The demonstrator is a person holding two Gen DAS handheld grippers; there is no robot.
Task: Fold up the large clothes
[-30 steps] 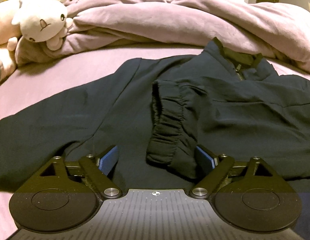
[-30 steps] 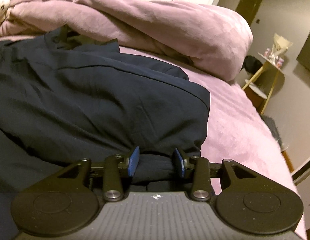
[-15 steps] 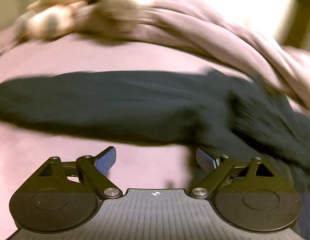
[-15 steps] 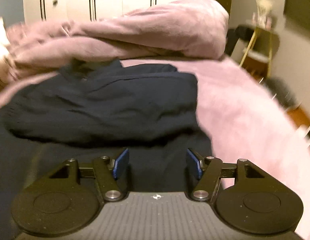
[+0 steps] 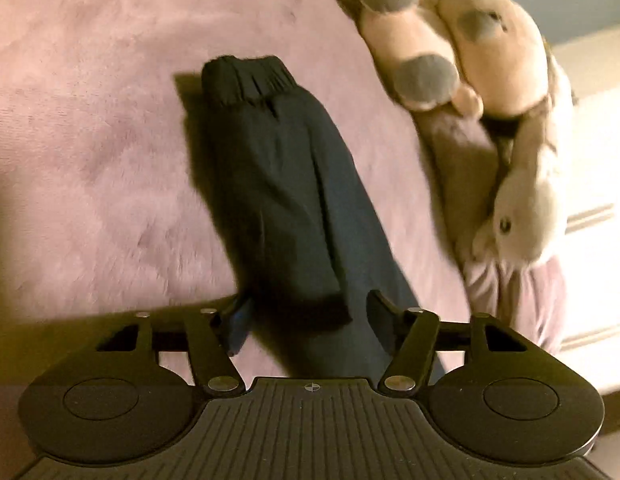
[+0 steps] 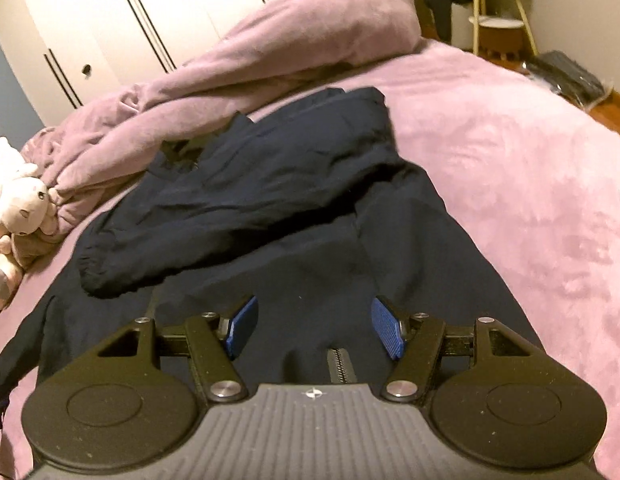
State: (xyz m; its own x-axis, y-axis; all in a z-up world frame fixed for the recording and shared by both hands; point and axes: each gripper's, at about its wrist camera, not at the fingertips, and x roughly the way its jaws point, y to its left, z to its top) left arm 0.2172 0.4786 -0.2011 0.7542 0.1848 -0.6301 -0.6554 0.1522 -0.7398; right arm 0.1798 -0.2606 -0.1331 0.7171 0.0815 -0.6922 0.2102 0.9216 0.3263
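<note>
Navy jacket (image 6: 294, 216) flat on pink bed (image 6: 509, 168), one sleeve (image 6: 230, 216) already across the chest. Left gripper (image 5: 306, 316) closing around the far-left sleeve (image 5: 278, 184), not yet clamped; right gripper (image 6: 313, 328) apart, empty, over the near hem. Next, likely: clamp, carry sleeve inward.

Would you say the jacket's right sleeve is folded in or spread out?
Folded in: the sleeve lies across the jacket, its cuff on the body.

Dark navy jacket (image 6: 294, 216) lies flat on the pink bed (image 6: 509, 184); one sleeve (image 6: 214, 216) folded across its chest, other sleeve (image 5: 286, 184) stretched straight outward, cuff elasticated.
</note>
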